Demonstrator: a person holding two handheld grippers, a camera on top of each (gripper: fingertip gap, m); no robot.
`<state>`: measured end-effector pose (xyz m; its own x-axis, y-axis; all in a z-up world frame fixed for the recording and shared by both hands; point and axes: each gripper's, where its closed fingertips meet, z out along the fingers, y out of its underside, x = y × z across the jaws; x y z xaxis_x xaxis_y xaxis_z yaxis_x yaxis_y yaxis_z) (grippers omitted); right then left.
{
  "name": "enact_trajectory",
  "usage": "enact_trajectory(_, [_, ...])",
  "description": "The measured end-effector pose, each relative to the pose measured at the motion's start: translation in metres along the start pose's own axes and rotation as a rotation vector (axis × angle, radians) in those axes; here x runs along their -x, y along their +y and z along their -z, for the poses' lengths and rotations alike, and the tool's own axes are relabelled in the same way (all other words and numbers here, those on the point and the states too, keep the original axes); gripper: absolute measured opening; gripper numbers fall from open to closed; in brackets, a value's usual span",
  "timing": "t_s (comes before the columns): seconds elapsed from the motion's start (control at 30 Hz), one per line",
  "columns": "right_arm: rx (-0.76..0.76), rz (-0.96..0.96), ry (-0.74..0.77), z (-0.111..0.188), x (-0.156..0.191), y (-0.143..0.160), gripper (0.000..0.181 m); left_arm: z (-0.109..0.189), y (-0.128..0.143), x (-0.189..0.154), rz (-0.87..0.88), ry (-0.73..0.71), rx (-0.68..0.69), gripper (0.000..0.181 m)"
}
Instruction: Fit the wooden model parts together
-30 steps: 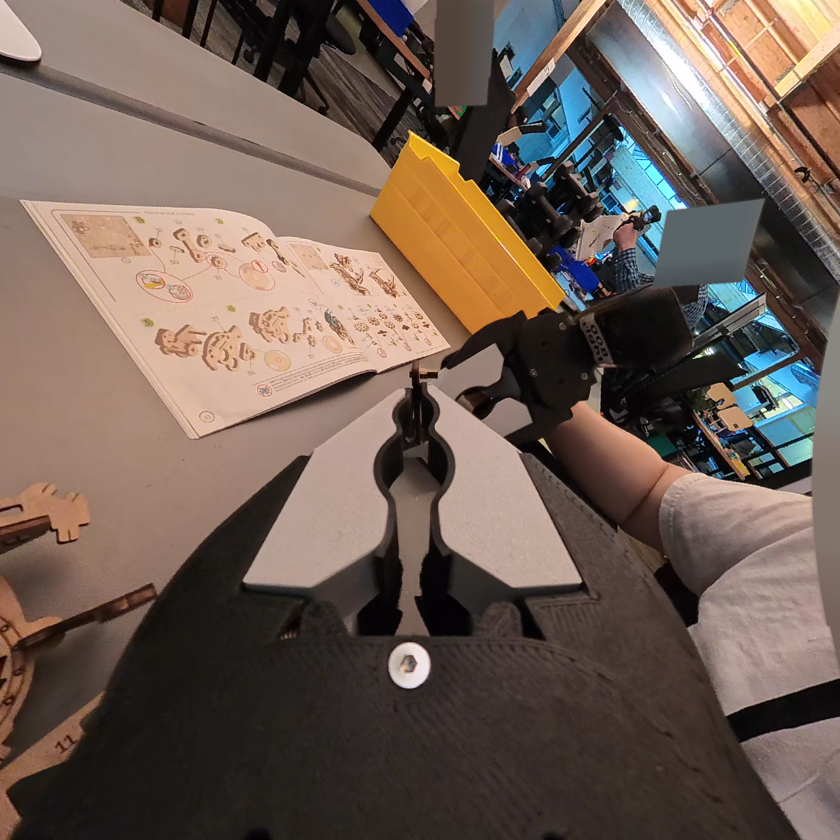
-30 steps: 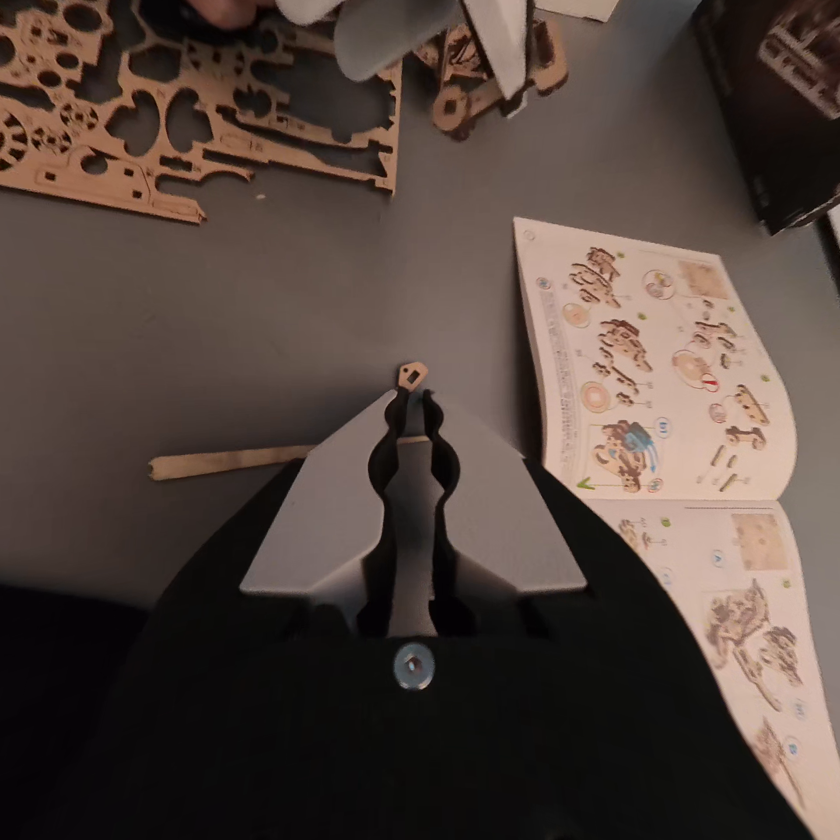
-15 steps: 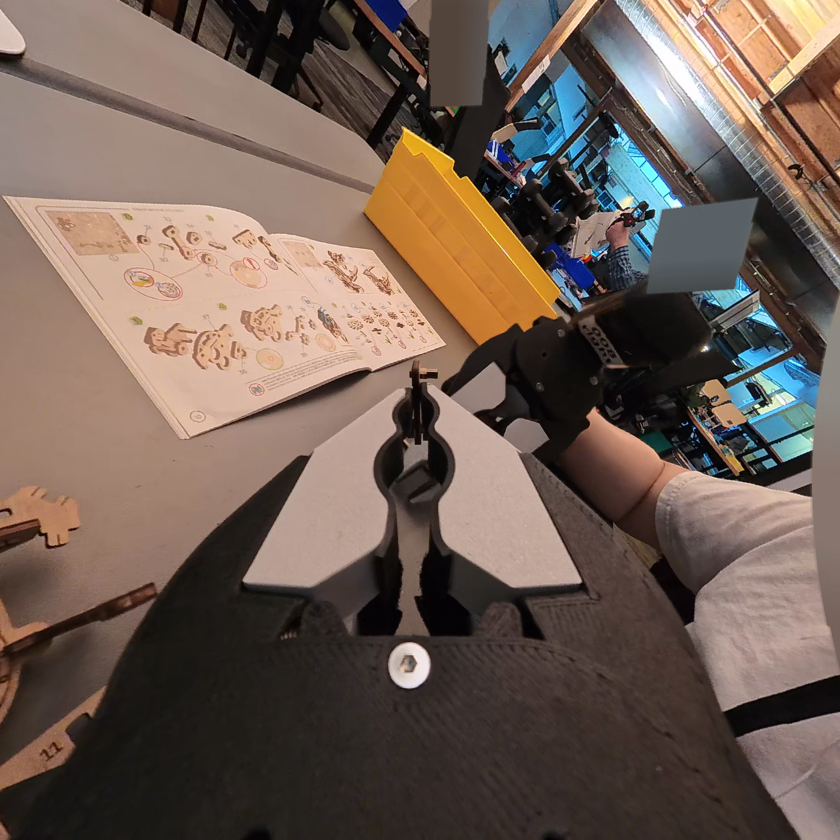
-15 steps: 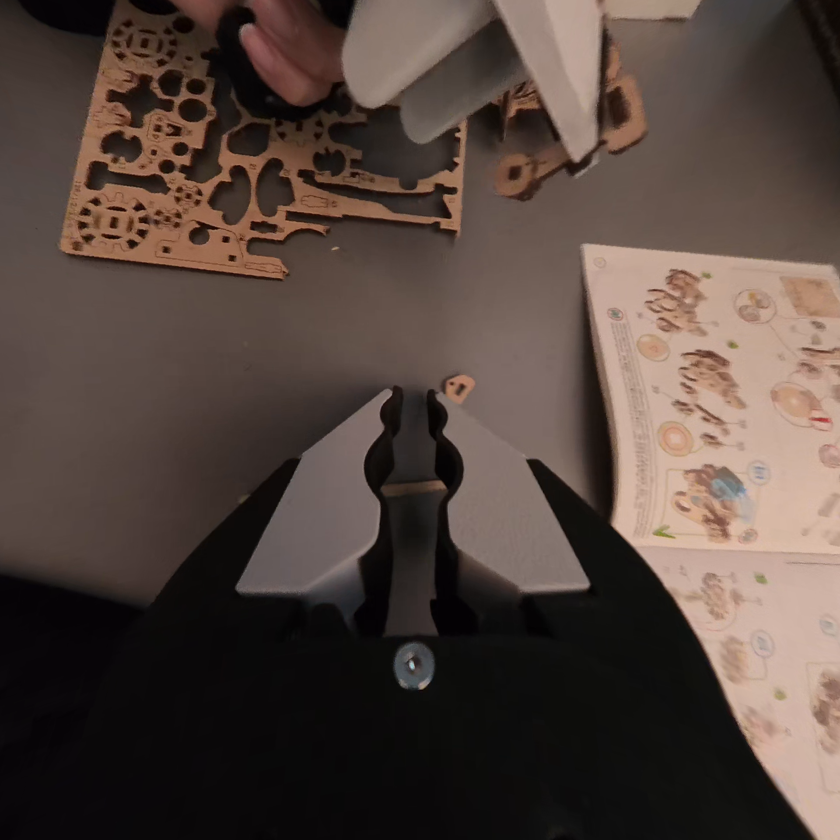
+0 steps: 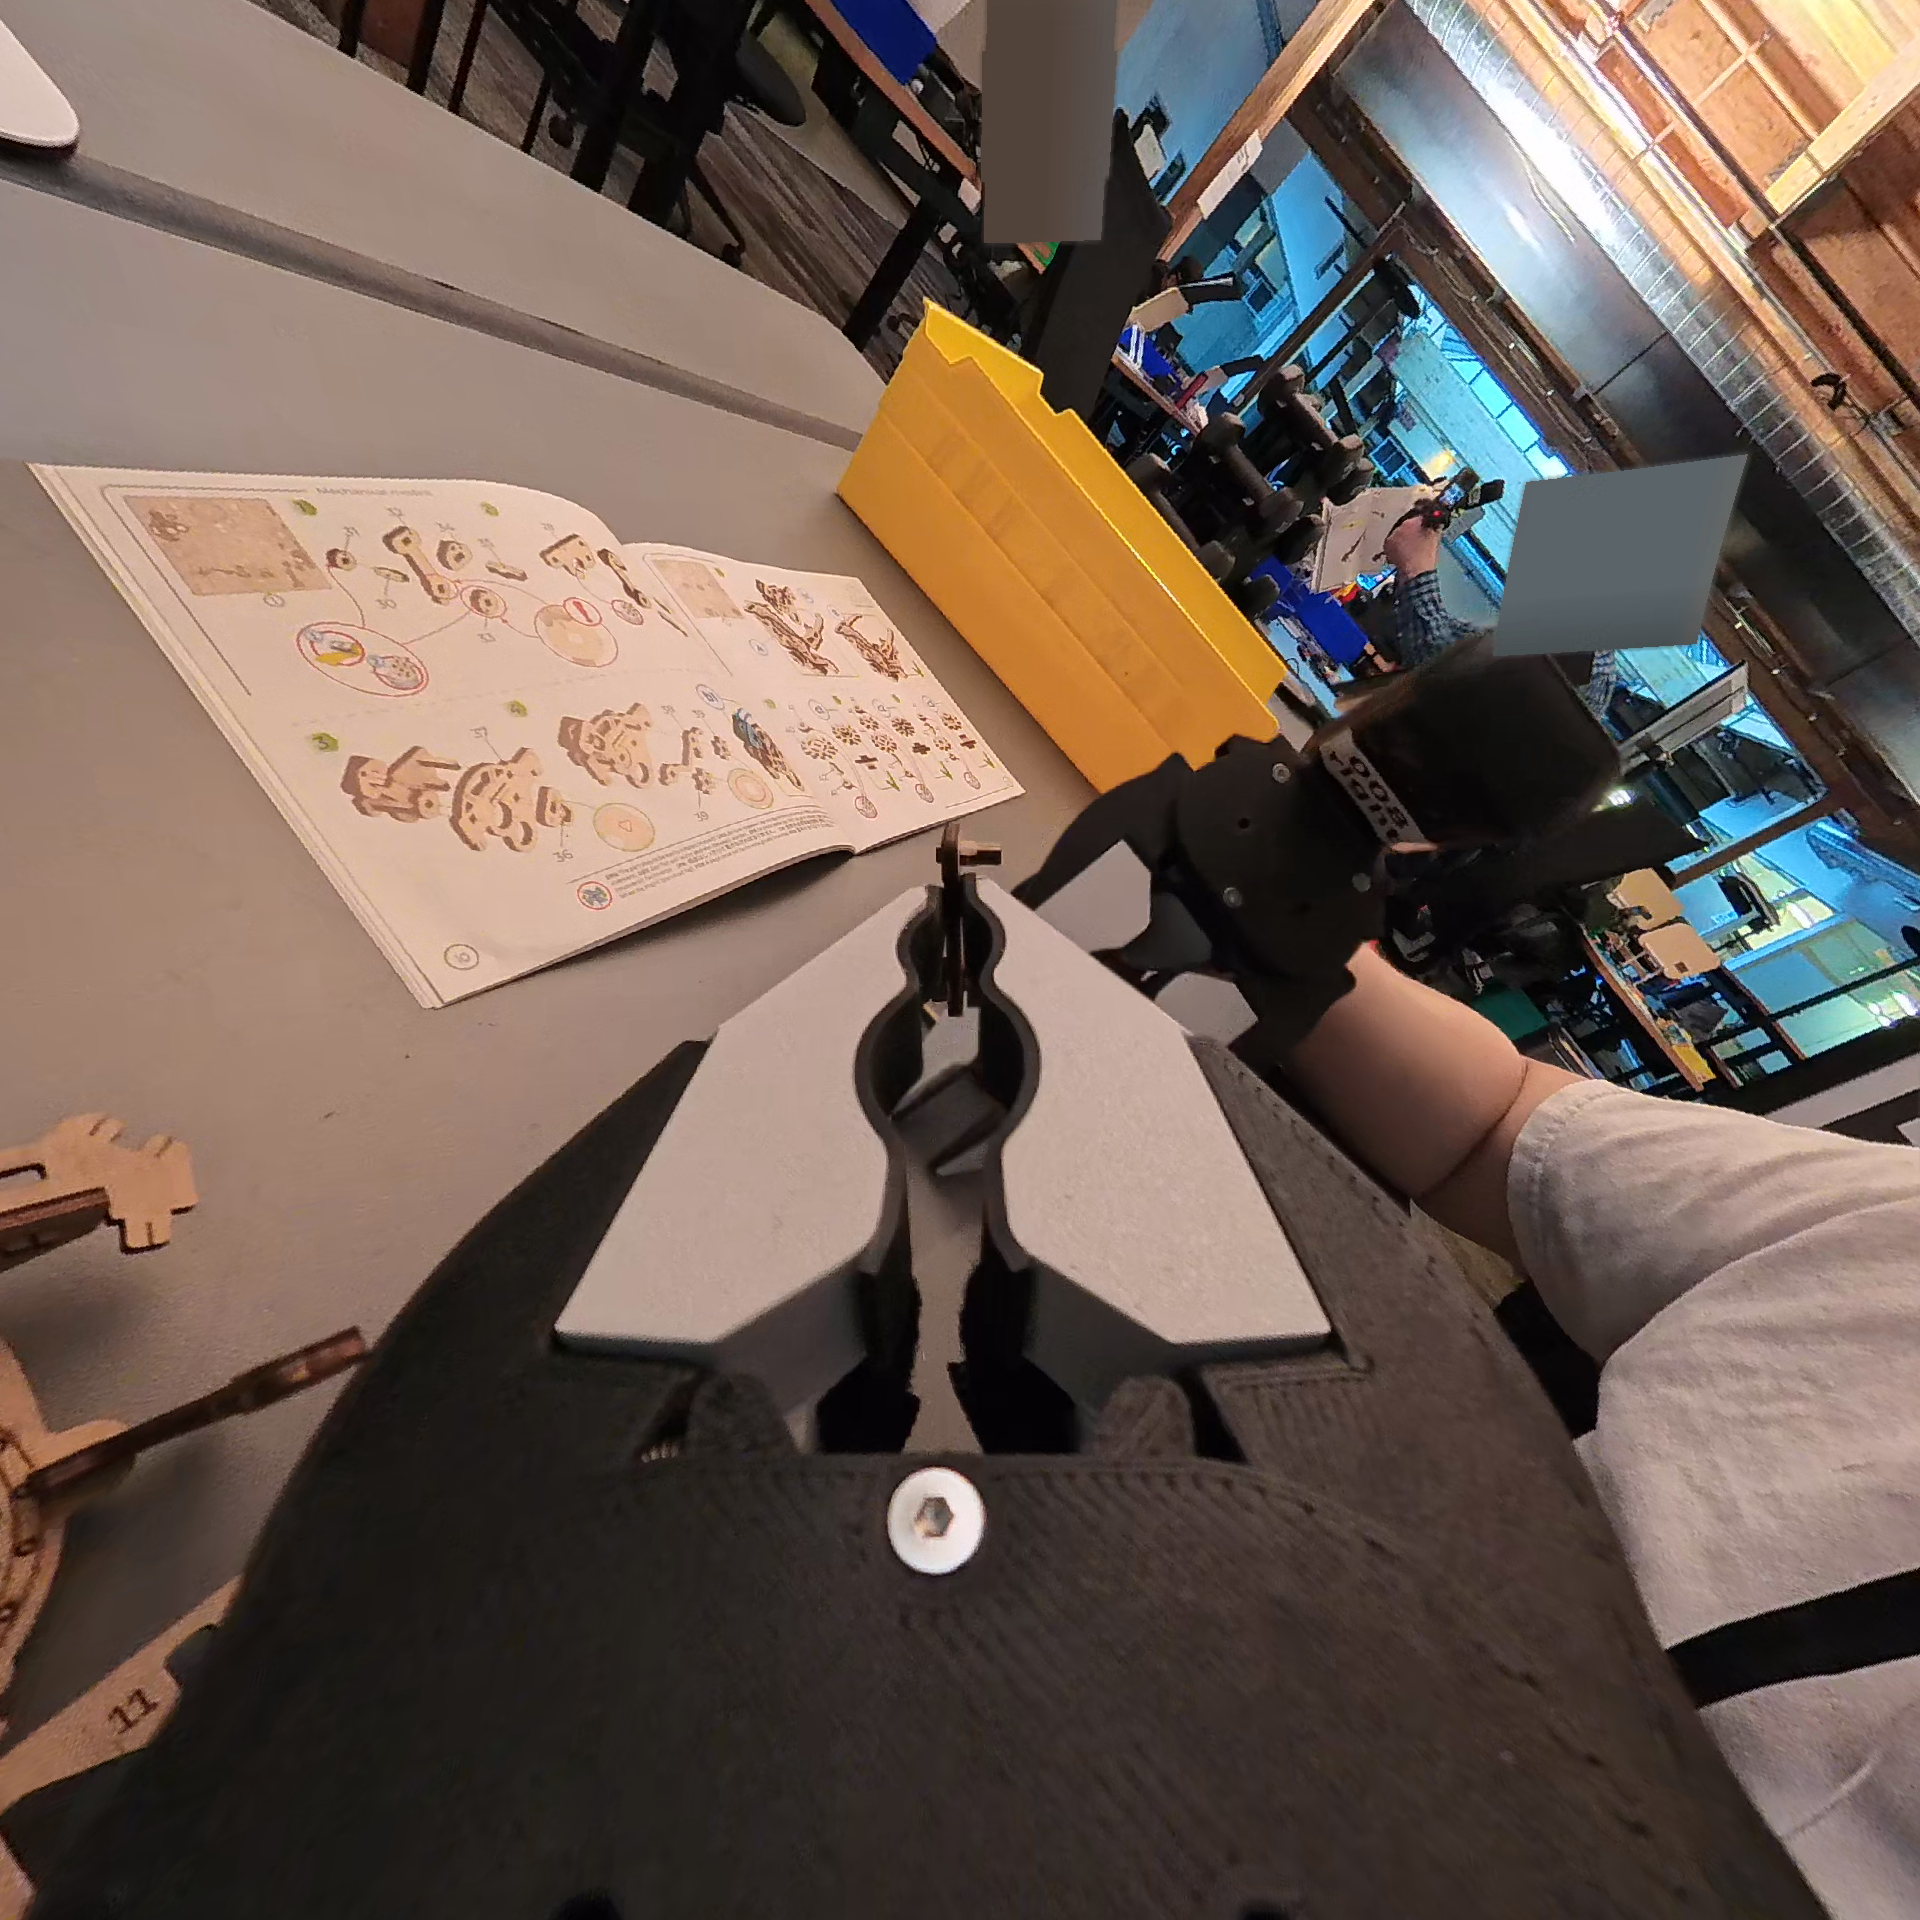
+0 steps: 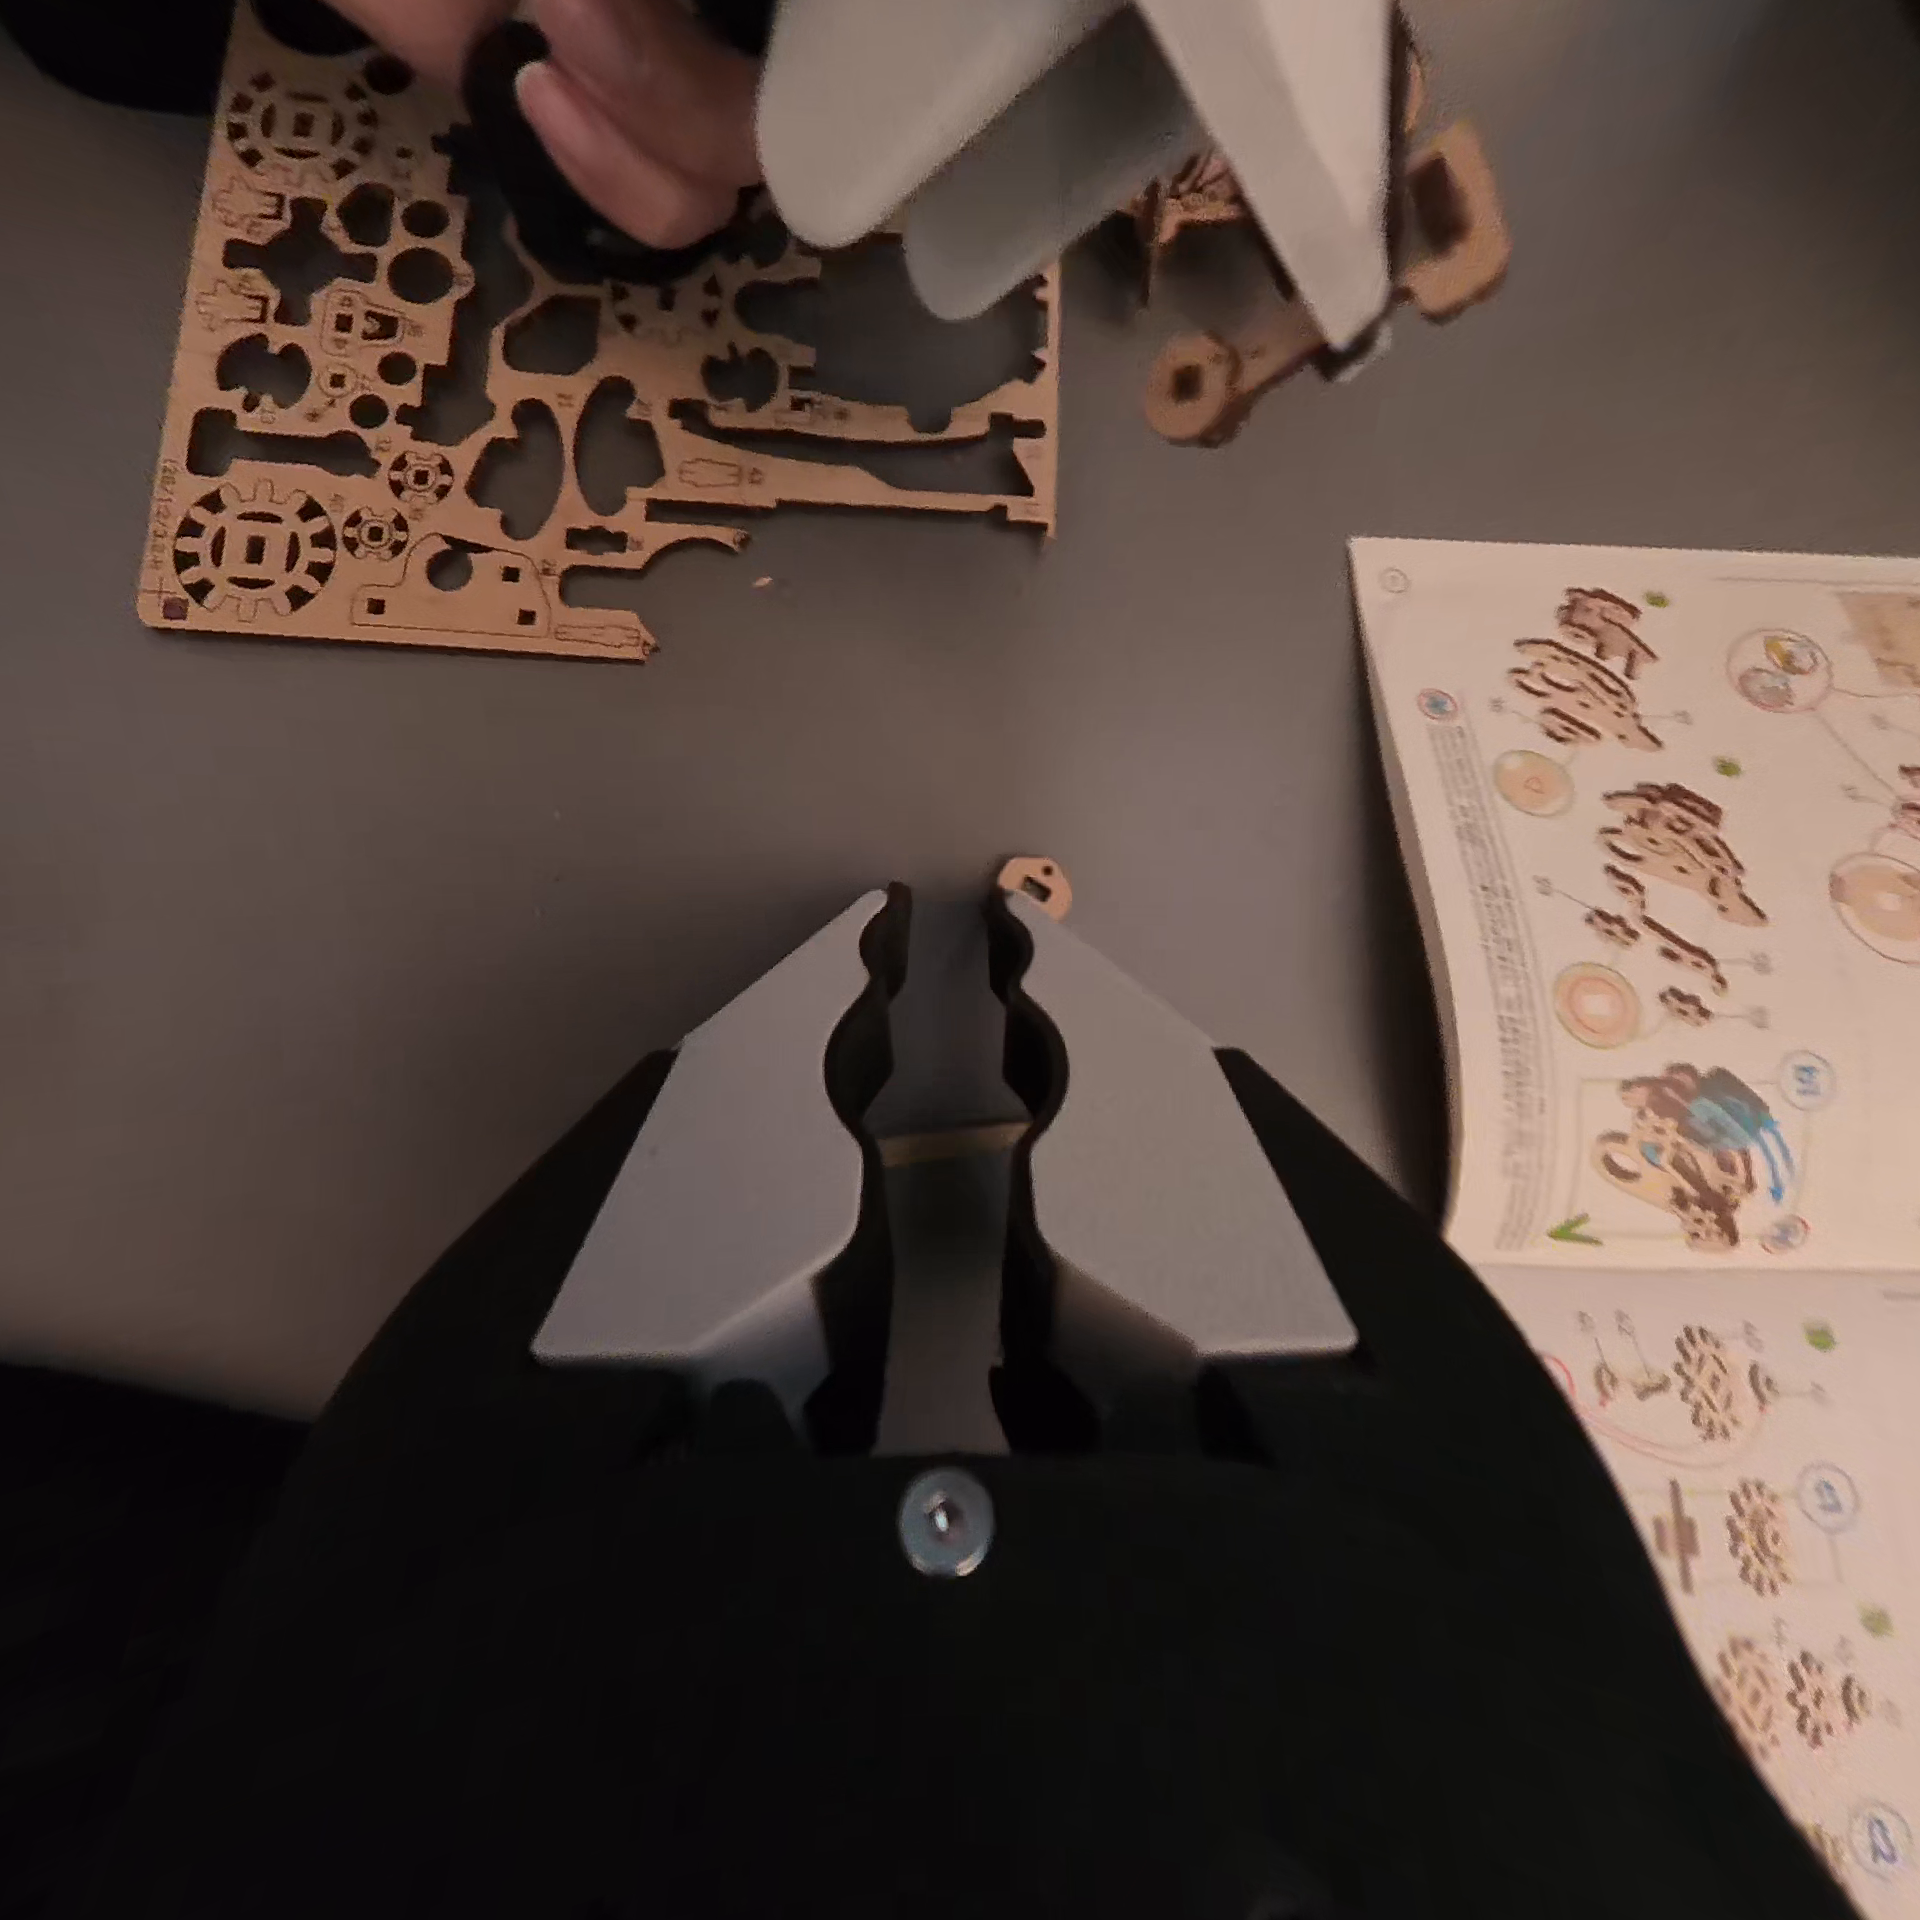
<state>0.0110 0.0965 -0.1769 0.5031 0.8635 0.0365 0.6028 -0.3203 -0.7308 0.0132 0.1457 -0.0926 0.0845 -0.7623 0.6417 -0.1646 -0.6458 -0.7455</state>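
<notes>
In the right wrist view, bare tabletop (image 6: 727,790) fills the middle of the frame, open between the cut sheet (image 6: 582,416) at upper left and the booklet (image 6: 1662,935) at right. A small piece (image 6: 1029,883) lies just beside the right finger (image 6: 1101,1049). The left gripper (image 6: 1340,343) blocks the upper middle.

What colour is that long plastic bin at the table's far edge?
The bin is bright yellow, plain with no pattern; it shows best in the left wrist view, beyond the open booklet.

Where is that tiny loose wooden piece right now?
In the right wrist view, the small wooden piece lies flat on the grey table, just past the right claw, left of the open instruction booklet.
</notes>
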Motion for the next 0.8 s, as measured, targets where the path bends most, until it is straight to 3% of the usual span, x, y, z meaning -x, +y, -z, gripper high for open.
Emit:
enact_trajectory(0.5, [-0.018,-0.021,-0.113,-0.007,0.017,-0.009,0.008,-0.001,0.001,-0.001,-0.004,0.0,0.005,0.0])
enact_trajectory(0.63, [-0.026,0.091,-0.067,-0.002,0.015,-0.011,0.009,-0.001,0.001,-0.001,-0.004,0.0,0.002,0.0])
enact_trajectory(0.8, [-0.113,0.216,0.002,0.012,-0.01,-0.011,0.022,0.001,-0.003,-0.002,-0.015,-0.003,-0.009,0.0])
